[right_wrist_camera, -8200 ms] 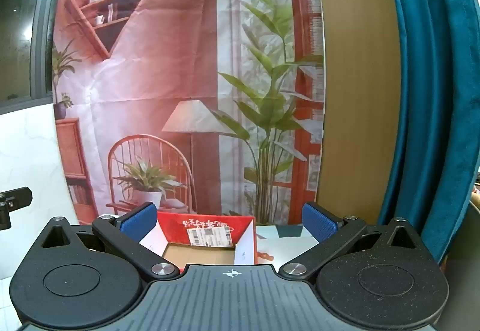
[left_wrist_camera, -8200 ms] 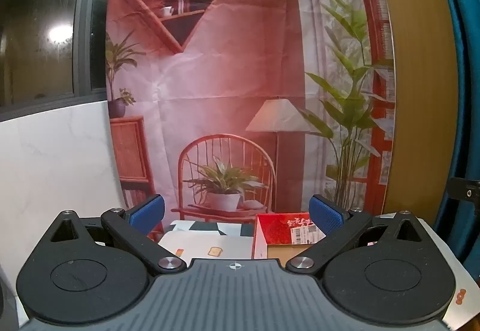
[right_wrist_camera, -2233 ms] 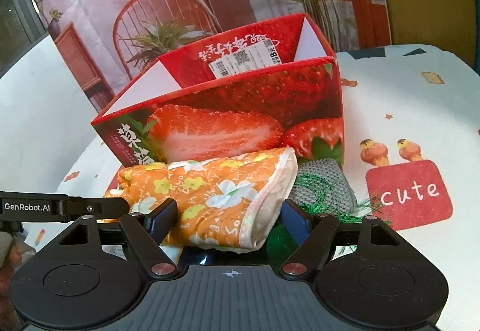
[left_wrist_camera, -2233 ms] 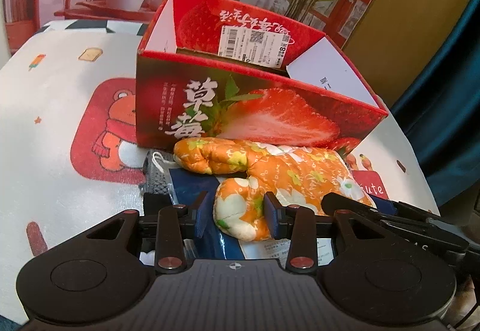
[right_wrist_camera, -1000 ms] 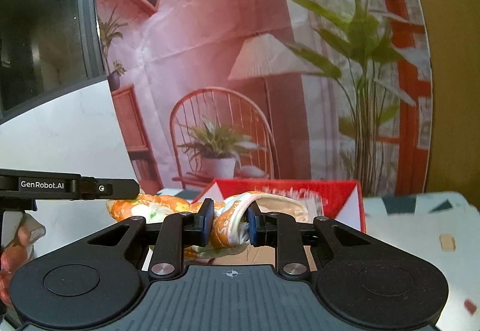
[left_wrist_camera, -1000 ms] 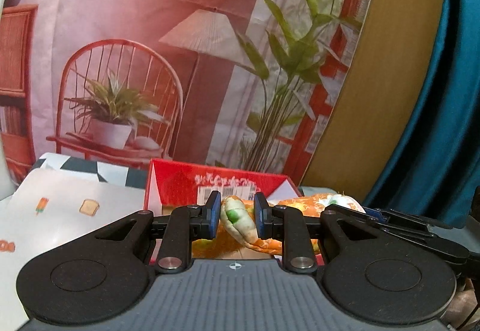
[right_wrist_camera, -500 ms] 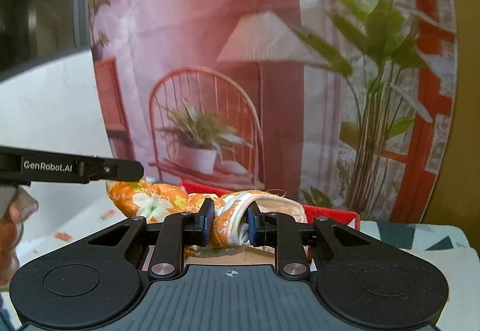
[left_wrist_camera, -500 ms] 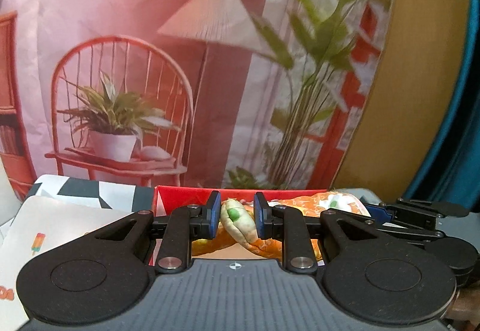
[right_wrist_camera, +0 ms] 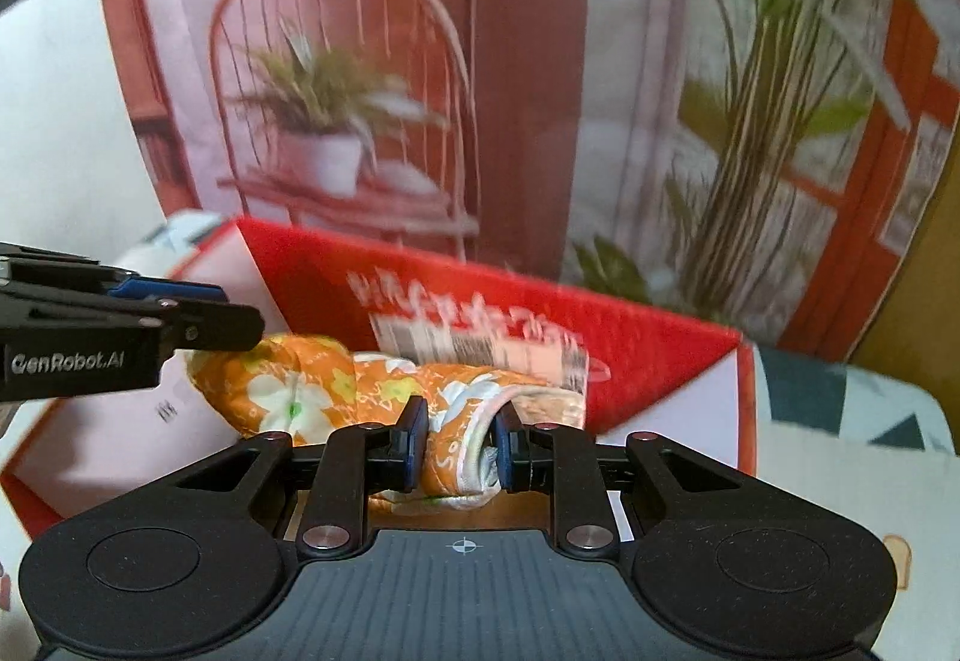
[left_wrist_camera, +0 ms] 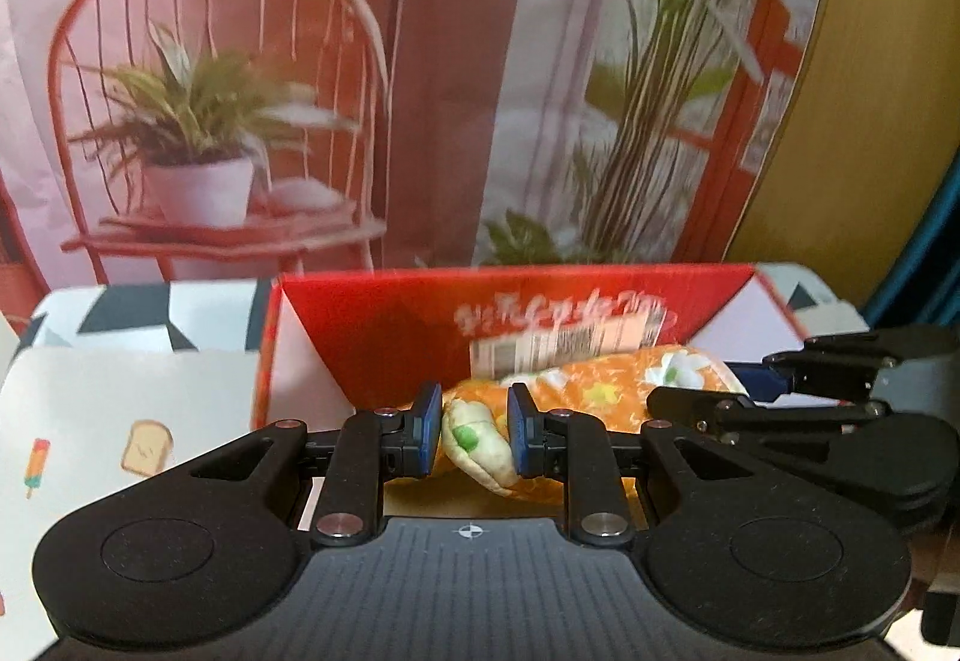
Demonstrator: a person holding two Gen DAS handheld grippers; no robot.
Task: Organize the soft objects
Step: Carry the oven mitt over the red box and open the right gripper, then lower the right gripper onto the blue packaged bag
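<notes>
Mid-placement, by the look of it; orange floral quilted oven mitt (right_wrist_camera: 312, 385) hanging over the open red strawberry-print cardboard box (right_wrist_camera: 654, 361), toward twelve o'clock; left gripper (left_wrist_camera: 474, 436) pinching its thumb, right gripper (right_wrist_camera: 459, 448) pinching its cuff; lowering and release left; other soft items not visible.

Orange floral oven mitt (left_wrist_camera: 591, 391); red box (left_wrist_camera: 384, 337).
</notes>
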